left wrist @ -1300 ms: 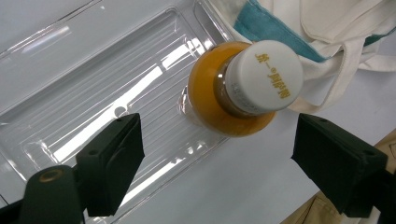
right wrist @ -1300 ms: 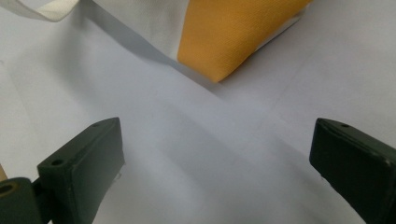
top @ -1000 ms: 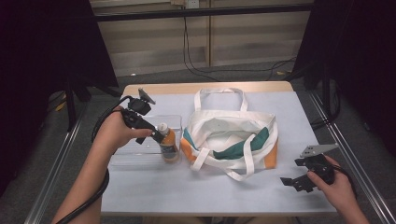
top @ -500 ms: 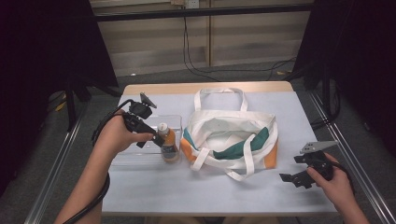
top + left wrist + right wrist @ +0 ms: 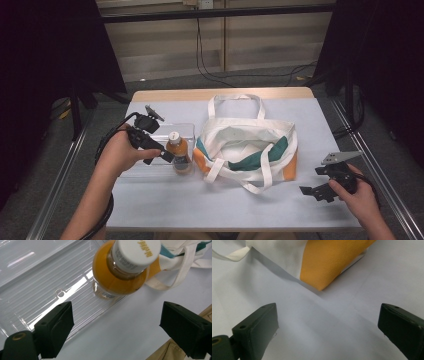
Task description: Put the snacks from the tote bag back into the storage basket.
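Hovering with its jaws spread wide, the left gripper (image 5: 161, 154) is just beside the orange juice bottle (image 5: 178, 152) (white cap, upright), which stands in the clear plastic tray (image 5: 150, 169) next to the tote bag (image 5: 247, 150). The right gripper (image 5: 316, 191), also wide apart, holds nothing near the bag's orange corner.

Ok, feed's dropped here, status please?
Left gripper open, short of bottle upright in clear tray. Right gripper open, beside bag. Nothing in the way.

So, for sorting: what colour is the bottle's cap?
White cap with gold lettering; left gripper view.
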The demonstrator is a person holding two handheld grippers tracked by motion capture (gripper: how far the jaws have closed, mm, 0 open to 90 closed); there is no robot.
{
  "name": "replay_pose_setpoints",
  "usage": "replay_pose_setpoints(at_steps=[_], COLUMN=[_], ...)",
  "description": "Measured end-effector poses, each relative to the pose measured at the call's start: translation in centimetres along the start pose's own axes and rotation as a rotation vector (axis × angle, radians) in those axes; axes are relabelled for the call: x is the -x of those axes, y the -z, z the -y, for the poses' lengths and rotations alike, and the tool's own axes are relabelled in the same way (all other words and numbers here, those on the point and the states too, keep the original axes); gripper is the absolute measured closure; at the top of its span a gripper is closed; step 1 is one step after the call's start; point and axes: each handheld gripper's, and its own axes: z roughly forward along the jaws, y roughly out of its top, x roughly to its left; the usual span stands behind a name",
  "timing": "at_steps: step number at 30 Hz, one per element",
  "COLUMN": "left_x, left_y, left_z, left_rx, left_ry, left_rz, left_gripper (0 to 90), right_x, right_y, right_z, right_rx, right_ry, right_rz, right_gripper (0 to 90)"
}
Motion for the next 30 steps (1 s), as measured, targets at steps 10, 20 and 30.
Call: replay_pose_setpoints(at_steps=[10, 20, 30], left_x=[-0.3, -0.1, 0.1], left_y=[-0.1, 0.1, -0.7], left_z=[0.8, 2.0, 3.0], left_rx=[-0.012, 0.013, 0.018], left_ry=[-0.004, -0.002, 0.003], left_rz=[0.005, 0.009, 0.022], left_gripper=[11.3, 11.2, 10.6], right_x=[-0.1, -0.1, 0.0], right_y=[0.0, -0.4, -0.3], right_z=[-0.2, -0.5, -0.4], right_rx=[-0.005, -0.001, -0.001], right_ry=[-0.004, 0.014, 0.006], right_rz=[0.005, 0.000, -0.004], right_gripper=[2.4, 2.4, 2.4])
